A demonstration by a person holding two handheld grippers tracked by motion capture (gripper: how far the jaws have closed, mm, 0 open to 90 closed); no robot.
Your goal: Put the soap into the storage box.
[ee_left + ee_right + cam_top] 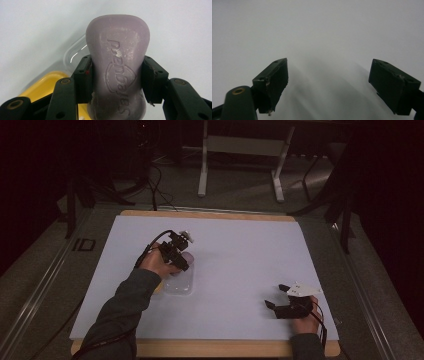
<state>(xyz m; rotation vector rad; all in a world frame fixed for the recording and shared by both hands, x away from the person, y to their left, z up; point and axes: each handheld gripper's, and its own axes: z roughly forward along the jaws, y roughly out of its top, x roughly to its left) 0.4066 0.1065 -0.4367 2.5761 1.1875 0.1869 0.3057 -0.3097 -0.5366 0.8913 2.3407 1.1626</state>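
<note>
I am looking over the white rectangular table sheet (240, 270), which is lying broad and bare from the middle to the far edge, leaving plenty of room. Near its left-centre the clear plastic container (179, 284) is sitting beside a yellow lid (47, 83). My left gripper (116, 78) is pinching the lilac oval soap bar (117, 62) above that container; its embossed lettering is showing, though I cannot read it surely. My right gripper (328, 85) is resting spread wide near the right front edge.

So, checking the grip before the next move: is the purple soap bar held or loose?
Held. The left gripper has both pads pressed against the sides of the soap bar, lifted over the clear container.
</note>
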